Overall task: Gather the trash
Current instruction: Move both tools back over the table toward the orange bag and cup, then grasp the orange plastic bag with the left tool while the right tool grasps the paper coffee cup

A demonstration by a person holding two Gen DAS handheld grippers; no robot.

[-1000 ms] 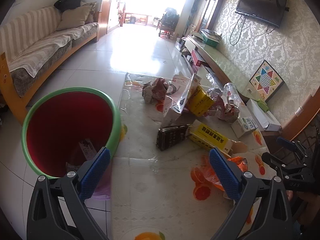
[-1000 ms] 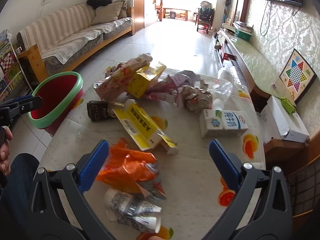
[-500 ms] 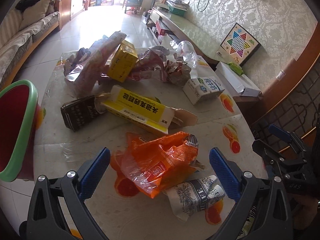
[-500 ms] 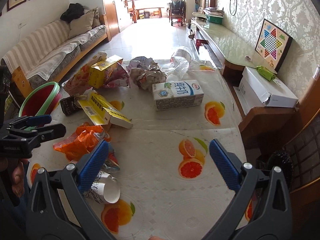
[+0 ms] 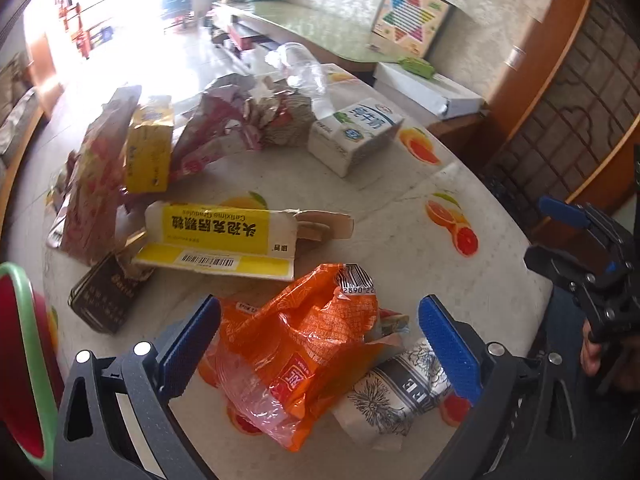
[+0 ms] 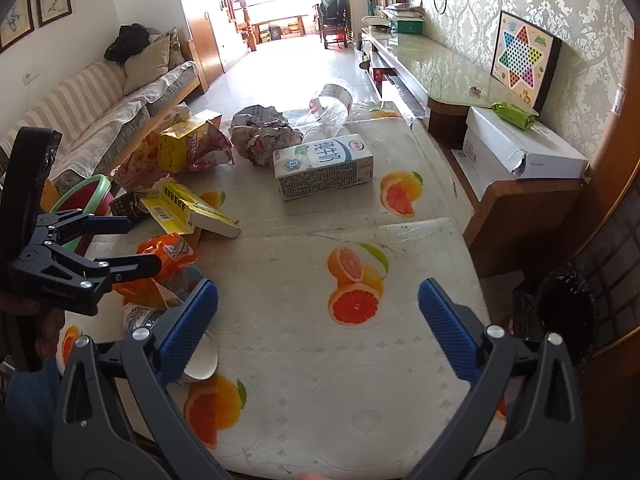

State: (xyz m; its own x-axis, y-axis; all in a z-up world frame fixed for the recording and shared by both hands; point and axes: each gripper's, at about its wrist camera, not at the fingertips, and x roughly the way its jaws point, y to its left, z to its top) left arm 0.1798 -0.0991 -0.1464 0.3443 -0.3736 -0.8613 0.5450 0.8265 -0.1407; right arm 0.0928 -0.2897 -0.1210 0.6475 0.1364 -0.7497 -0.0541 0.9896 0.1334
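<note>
Trash lies on a table with an orange-print cloth (image 6: 320, 360). My left gripper (image 5: 320, 344) is open, its fingers either side of an orange snack bag (image 5: 304, 344), not touching it. A crushed paper cup (image 5: 396, 392) lies beside the bag. A yellow box (image 5: 224, 236), a dark box (image 5: 104, 296) and a milk carton (image 5: 352, 132) lie farther off. The red bin with a green rim (image 5: 28, 360) stands at the left. My right gripper (image 6: 318, 332) is open and empty above bare cloth; the left gripper (image 6: 120, 244) shows in its view over the orange bag (image 6: 168, 256).
More wrappers, a yellow carton (image 5: 150, 144) and a clear plastic bottle (image 6: 332, 104) pile at the table's far end. A sofa (image 6: 100, 112) runs along the left, a low cabinet (image 6: 440, 68) and white boxes (image 6: 520, 148) along the right. The right gripper (image 5: 588, 256) is at the table's right edge.
My left gripper swung away from the bin to the table and moved in low over the orange bag. My right gripper drew back to the right, over bare cloth.
</note>
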